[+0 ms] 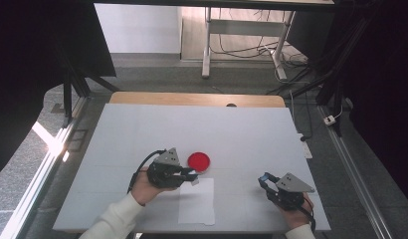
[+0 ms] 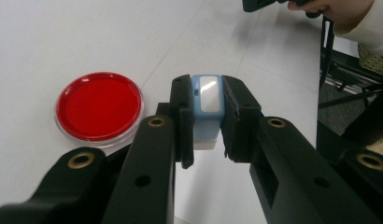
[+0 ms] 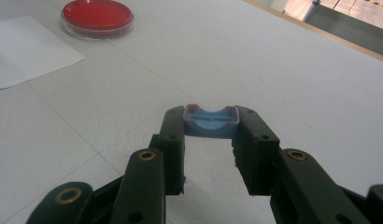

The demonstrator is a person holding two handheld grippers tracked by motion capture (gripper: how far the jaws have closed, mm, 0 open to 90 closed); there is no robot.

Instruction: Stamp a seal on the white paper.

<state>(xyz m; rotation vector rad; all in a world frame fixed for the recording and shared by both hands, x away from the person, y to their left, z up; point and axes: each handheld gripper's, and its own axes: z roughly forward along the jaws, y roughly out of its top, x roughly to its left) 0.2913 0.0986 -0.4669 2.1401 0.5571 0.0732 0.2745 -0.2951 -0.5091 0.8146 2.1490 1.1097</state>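
**A:** ok standing next to the white surface here, starting from the left. The left claw is lying low over the surface, pointing to the right, and it's clamped shut on a small pale blue block with a shiny light face on its end. In the left gripper view you can see the pads squeezing it from both sides, no gap.

**B:** and that red thing?

**A:** round red dish with a clear rim, sitting flat on the surface just beyond the left claw's tips, close but not touching as far as I can tell. Just this side of it there's a white paper sheet lying flat, and the claw tips hang over its far edge.

**B:** what about the right side?

**A:** right claw is well apart from all that, near the right edge of the surface, aimed toward the left. It's closed on a little blue curved piece with a reddish rim, pinched between the tips. Looks like a shallow cap or tray, can't say which. It's held just above the bare surface.
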